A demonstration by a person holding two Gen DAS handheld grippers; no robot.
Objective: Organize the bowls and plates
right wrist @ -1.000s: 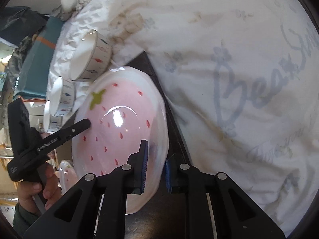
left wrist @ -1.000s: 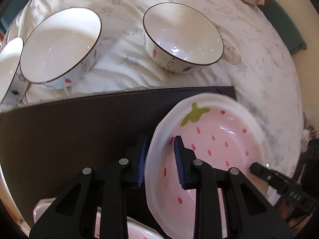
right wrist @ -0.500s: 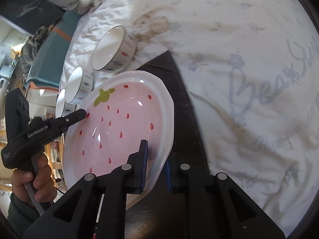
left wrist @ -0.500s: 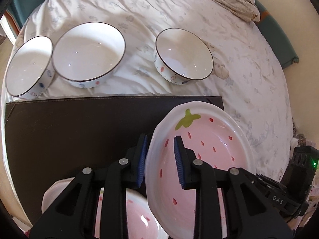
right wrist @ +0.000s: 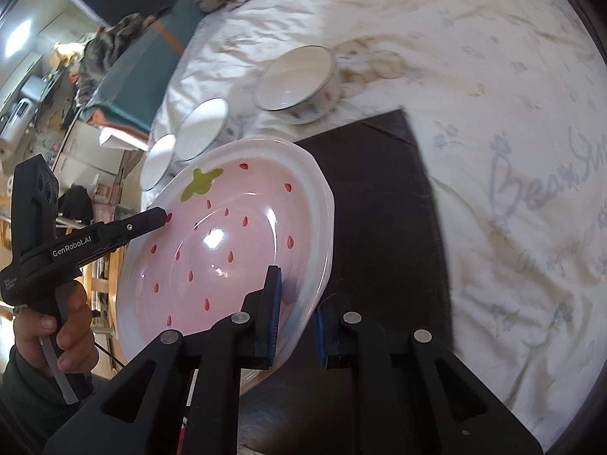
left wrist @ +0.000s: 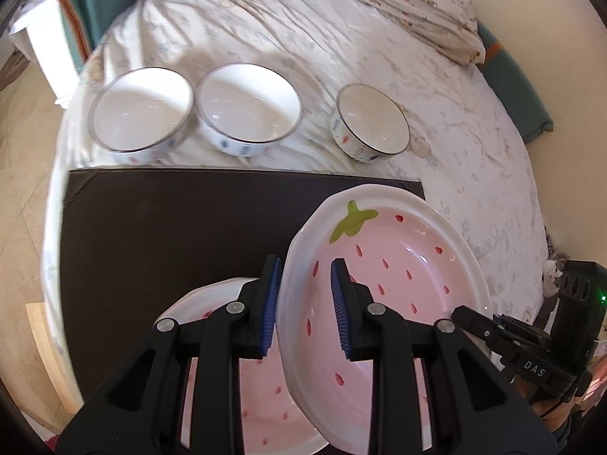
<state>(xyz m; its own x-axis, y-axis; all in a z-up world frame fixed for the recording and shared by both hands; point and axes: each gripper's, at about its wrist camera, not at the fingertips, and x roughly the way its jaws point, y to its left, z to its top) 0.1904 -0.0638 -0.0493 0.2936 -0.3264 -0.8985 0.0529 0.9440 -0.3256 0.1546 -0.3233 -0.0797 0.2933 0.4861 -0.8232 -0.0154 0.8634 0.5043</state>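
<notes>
A pink strawberry plate (left wrist: pixel 398 276) with a white rim hangs tilted above a dark mat (left wrist: pixel 170 220). My left gripper (left wrist: pixel 305 303) is shut on its left rim, blue pads on either side. My right gripper (right wrist: pixel 297 318) is shut on the opposite rim of the same plate (right wrist: pixel 227 246). Each gripper shows in the other's view: the right gripper (left wrist: pixel 461 313) at the plate's far edge, the left gripper (right wrist: pixel 161 220) held by a hand (right wrist: pixel 57 326). A second strawberry plate (left wrist: pixel 235 398) lies on the mat beneath. Three white bowls (left wrist: pixel 140 113) (left wrist: pixel 246 108) (left wrist: pixel 371 117) stand in a row behind the mat.
Everything rests on a bed with a white printed sheet (left wrist: pixel 474 144). A striped blanket (left wrist: pixel 428 7) lies at the back. A teal bed edge (right wrist: pixel 151 60) and cluttered room furniture lie beyond the bowls. The floor (left wrist: pixel 22 189) drops off at the left.
Both grippers have risen with the strawberry plate and pulled back from the bowls. The second strawberry plate under it has come into view.
</notes>
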